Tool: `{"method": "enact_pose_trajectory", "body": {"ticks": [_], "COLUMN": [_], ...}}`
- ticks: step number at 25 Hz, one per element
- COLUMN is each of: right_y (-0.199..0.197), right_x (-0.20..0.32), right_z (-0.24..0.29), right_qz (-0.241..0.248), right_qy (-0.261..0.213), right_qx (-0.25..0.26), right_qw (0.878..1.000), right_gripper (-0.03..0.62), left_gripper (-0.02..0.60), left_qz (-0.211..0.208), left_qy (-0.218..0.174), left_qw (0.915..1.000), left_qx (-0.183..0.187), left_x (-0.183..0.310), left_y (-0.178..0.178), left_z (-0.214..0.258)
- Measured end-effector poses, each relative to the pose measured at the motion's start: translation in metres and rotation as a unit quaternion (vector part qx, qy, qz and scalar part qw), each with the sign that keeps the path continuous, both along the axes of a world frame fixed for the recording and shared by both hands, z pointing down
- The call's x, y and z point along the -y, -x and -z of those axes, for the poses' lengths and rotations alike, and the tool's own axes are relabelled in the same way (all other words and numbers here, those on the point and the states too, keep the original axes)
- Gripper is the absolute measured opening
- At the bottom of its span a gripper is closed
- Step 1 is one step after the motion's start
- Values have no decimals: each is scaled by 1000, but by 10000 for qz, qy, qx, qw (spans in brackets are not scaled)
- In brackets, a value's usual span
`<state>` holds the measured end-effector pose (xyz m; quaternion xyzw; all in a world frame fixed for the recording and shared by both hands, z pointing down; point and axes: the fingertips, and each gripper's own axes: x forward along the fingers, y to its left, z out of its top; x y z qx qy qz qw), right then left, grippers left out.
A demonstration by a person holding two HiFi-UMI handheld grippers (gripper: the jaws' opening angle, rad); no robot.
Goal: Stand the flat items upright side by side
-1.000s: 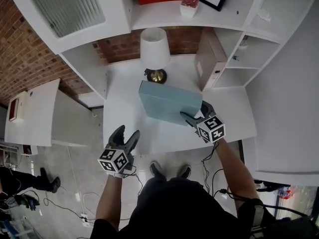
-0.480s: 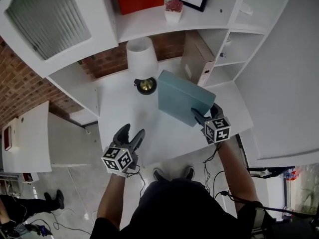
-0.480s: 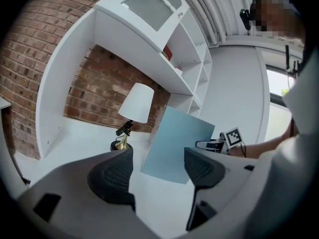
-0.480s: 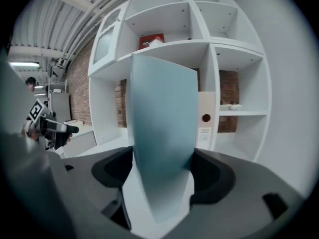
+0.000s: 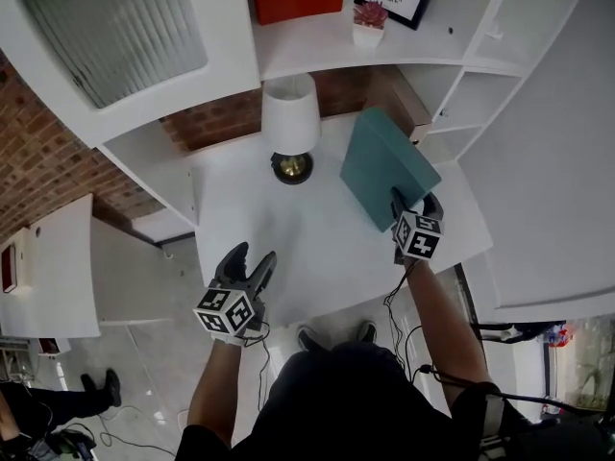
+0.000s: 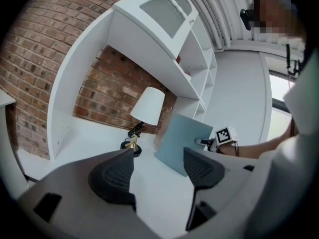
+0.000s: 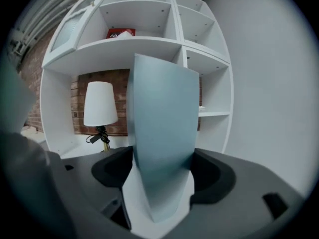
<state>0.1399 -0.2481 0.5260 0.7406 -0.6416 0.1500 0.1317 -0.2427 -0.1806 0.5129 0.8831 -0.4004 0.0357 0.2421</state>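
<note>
Two grippers hang near the surface's (image 5: 288,229) front edge. The left gripper (image 6: 159,168), jaws spread and empty, is well apart from the teal book (image 7: 162,118). The right gripper's (image 7: 162,171) jaws pinch its lower edge, its long axis rising nearly upright straight ahead of them.

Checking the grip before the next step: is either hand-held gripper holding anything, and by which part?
The right hand-held gripper clamps the teal flat box by its near edge; the left hand-held gripper holds nothing.
</note>
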Motion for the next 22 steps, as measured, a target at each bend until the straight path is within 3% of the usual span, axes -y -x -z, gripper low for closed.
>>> {"method": "enact_pose_trajectory", "body": {"ticks": [5,11,17,22], "right_y": [-1,-1,-3,-8], "right_x": [20,48,73,103], "right_z": [-2,-4,-6,-10], "right_qz": [-685,-1029,-1306,-1551], "right_qy": [49,137,97,219], "right_qx": [-106,-154,-206,185], "right_qw": [9976,9945,9912,9875], "right_gripper": [357,359,358,357], "left_gripper": [310,308,307,307], "left_qz": [198,489,530,583], "left_qy": [27,135,179,241], "left_qw": [9998,9987,9984,9978], "left_qx": [13,-78,101,224], "left_x": [-2,2,7,16], "left_y": [26,48,41,30], "left_z": [1,-1,3,5]}}
